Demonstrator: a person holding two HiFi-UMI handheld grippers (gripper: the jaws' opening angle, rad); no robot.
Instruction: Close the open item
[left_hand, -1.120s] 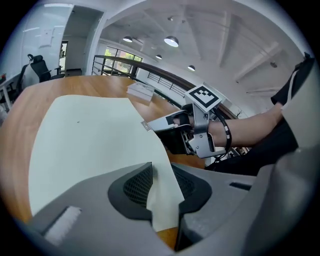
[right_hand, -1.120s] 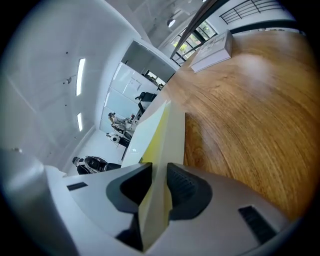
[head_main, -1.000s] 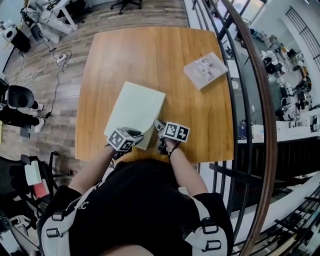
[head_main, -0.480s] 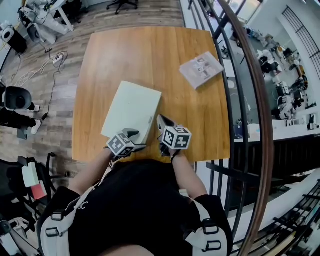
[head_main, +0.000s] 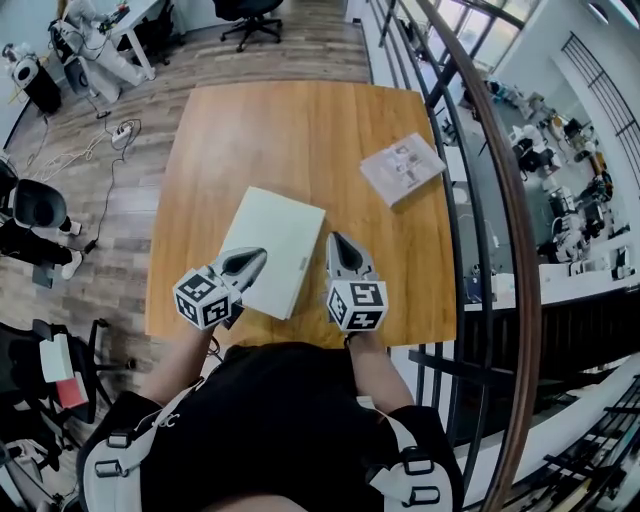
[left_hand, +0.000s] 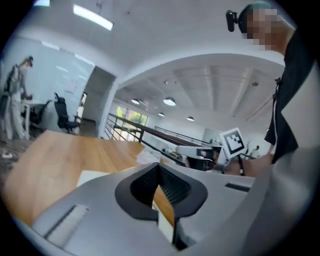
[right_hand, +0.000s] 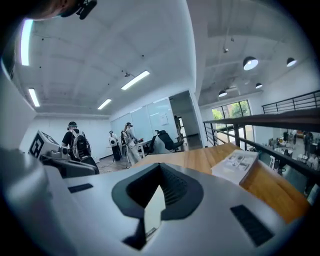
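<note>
Left gripper (head_main: 257, 256) has its jaws pressed together with nothing between them; its own view (left_hand: 159, 174) shows the ribbed pads meeting at the tip. My right gripper (head_main: 336, 241) is the same, pinched closed on nothing (right_hand: 160, 176).

What I take to be the task's item is a pale laptop (head_main: 272, 250). It lies flat on the table (head_main: 290, 130) with its lid down, and I see no raised screen or gap along its edges from the head view. In the left gripper view the lid shows as a low flat slab (left_hand: 95, 176). I'd judge the closing itself as done.

In the head view the left gripper overlaps the laptop's near left corner, while the right one sits just beside its right edge, near the front. I cannot tell whether either tip touches the laptop. Both gripper views look out level across the room, so my guess is that they are lifted clear of it.

A booklet (head_main: 402, 168) lies beyond the laptop to its right, well apart, and it looks shut too.

What is left, as I read it, is little: perhaps a check that the lid is fully seated, then pulling both grippers away.
</note>
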